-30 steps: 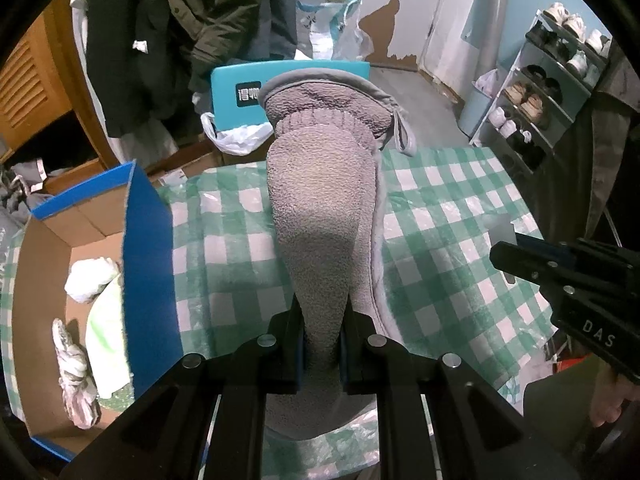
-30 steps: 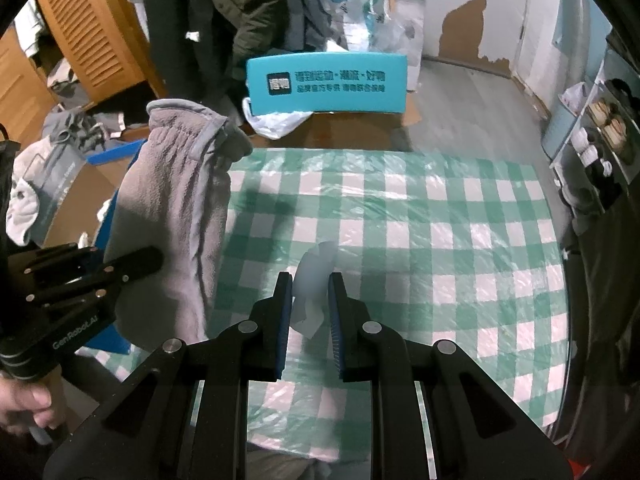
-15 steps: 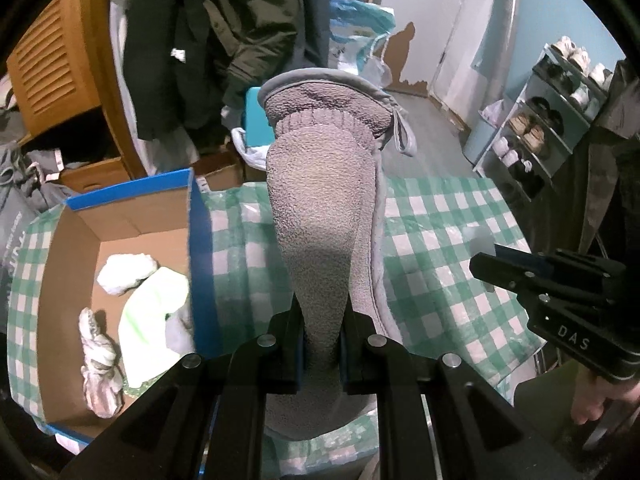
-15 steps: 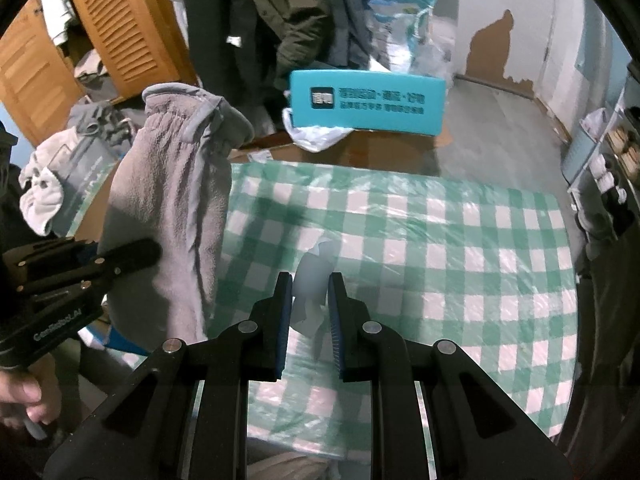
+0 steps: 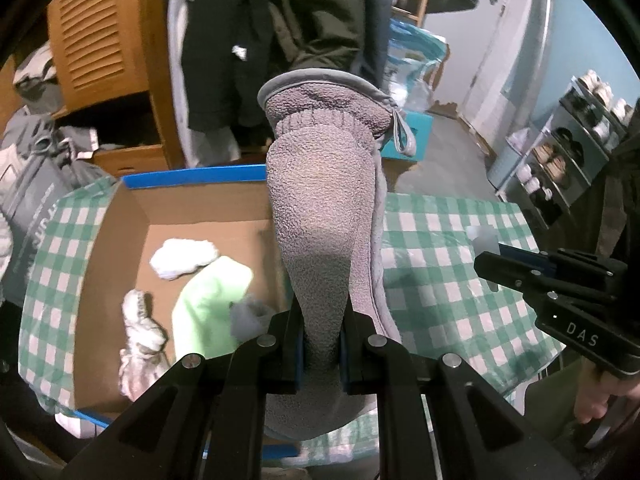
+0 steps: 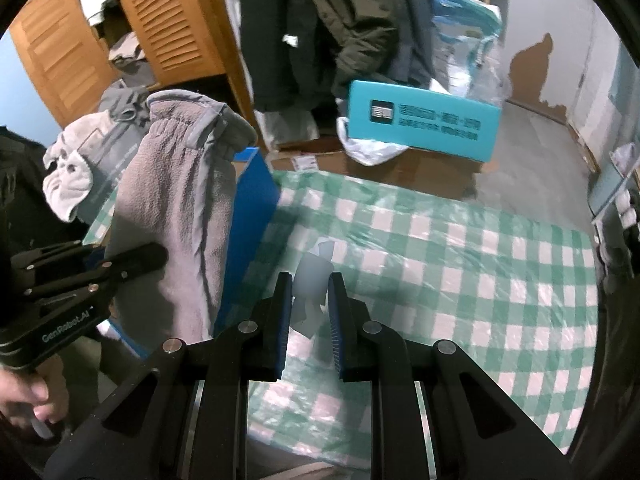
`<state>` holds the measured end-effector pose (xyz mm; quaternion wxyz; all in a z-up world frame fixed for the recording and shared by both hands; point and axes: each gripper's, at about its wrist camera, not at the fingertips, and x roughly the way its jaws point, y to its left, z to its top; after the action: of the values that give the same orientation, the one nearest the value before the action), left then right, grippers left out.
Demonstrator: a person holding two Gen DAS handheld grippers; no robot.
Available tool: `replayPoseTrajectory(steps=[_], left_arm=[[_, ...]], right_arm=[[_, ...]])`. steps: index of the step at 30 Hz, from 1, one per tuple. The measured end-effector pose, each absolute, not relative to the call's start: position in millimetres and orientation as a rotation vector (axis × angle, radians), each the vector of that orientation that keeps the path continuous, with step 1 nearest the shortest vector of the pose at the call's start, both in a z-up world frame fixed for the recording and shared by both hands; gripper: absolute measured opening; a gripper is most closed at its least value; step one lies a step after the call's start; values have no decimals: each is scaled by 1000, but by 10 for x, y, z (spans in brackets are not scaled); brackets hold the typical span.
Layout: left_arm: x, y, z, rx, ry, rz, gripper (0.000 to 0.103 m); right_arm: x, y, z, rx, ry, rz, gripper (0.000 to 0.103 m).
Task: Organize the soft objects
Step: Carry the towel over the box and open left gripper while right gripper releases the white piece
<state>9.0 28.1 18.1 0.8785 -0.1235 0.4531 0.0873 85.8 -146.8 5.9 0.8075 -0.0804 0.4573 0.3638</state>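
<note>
- Mitten (image 5: pixel 320 216), grey and fleecy, fills the middle of the left wrist view; the left claw (image 5: pixel 322 354) is clamped shut on its narrow end, and its long axis runs straight out ahead of the claw to the cuff at the far tip.
- Below and to the left of the left claw sits the cardboard box (image 5: pixel 120 216) with blue edges, open at the top, on the checked tablecloth (image 5: pixel 440 280). In it lie a white sock (image 5: pixel 182 258), a pale green cloth (image 5: pixel 208 304) and a knitted white piece (image 5: pixel 140 324).
- The mitten's cuff hangs past the box's far wall, while the gripped end seems to be over the box's near right corner. By my reading, the coming move turns on carrying the mitten further left, so that its whole length is over the opening before letting go.
- The right claw (image 5: pixel 486 248) shows at the right edge of this view, well apart from the box, so the left hand is the nearer one.
- In the right wrist view, the right claw (image 6: pixel 308 300) is closed on a small crumpled white scrap (image 6: pixel 310 280), perhaps plastic or paper; I cannot tell which.
- From this claw the mitten (image 6: pixel 180 208) hangs to the left, upright, in front of the box's blue side (image 6: pixel 248 216), with the left claw (image 6: pixel 132 258) on it.
- Straight ahead of the right claw the tablecloth (image 6: pixel 460 264) lies bare.
</note>
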Motion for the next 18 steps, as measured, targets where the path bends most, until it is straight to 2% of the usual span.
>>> replayPoseTrajectory(steps=[18], left_arm=[[-277, 1072, 138, -331, 916, 304, 13]], right_arm=[[653, -483, 49, -246, 992, 915, 16]])
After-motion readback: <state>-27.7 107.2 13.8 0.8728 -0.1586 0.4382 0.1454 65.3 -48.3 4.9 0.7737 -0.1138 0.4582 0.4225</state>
